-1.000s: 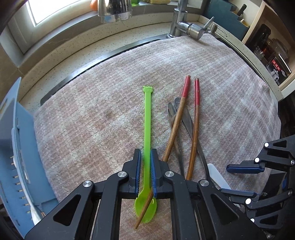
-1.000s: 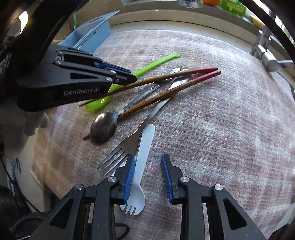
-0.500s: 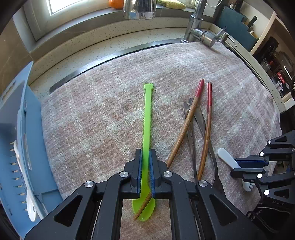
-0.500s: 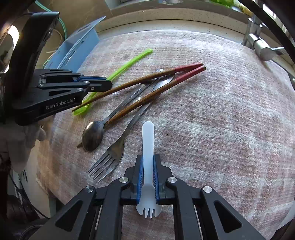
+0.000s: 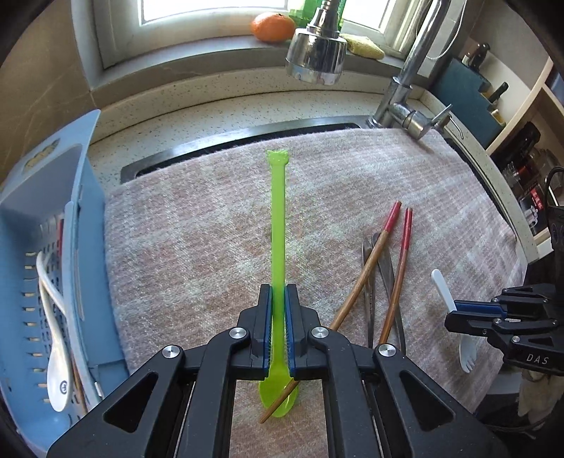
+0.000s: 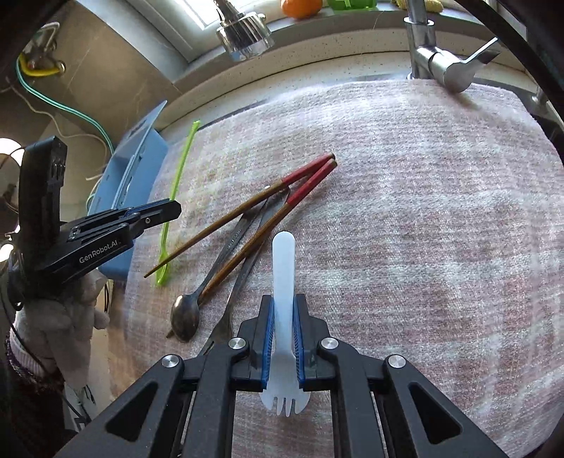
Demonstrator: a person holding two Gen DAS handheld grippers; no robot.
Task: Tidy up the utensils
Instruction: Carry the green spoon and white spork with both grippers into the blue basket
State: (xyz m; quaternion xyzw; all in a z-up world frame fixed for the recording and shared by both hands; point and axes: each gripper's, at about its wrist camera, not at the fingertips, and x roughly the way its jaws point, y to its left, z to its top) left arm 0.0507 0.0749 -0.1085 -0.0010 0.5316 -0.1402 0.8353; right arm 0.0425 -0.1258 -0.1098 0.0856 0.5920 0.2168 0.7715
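The left tongs (image 5: pixel 278 327) are pinching the green spoon (image 5: pixel 277 225) by its handle, bowl end toward the camera, above the towel's (image 5: pixel 197 229) near edge. The right tongs (image 6: pixel 283 338) are gripping the white spork (image 6: pixel 283 267), tines toward the camera. Two chopsticks (image 6: pixel 246 211), a metal spoon (image 6: pixel 185 320) and a fork are lying crossed mid-towel. The blue basket (image 5: pixel 21 282) is sitting at the counter's left edge.

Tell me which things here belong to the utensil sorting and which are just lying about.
Job: green spoon in left gripper; white spork in right gripper; chopsticks, metal spoon and fork on the towel; blue basket.
Lying about: orange, faucet, sponge.
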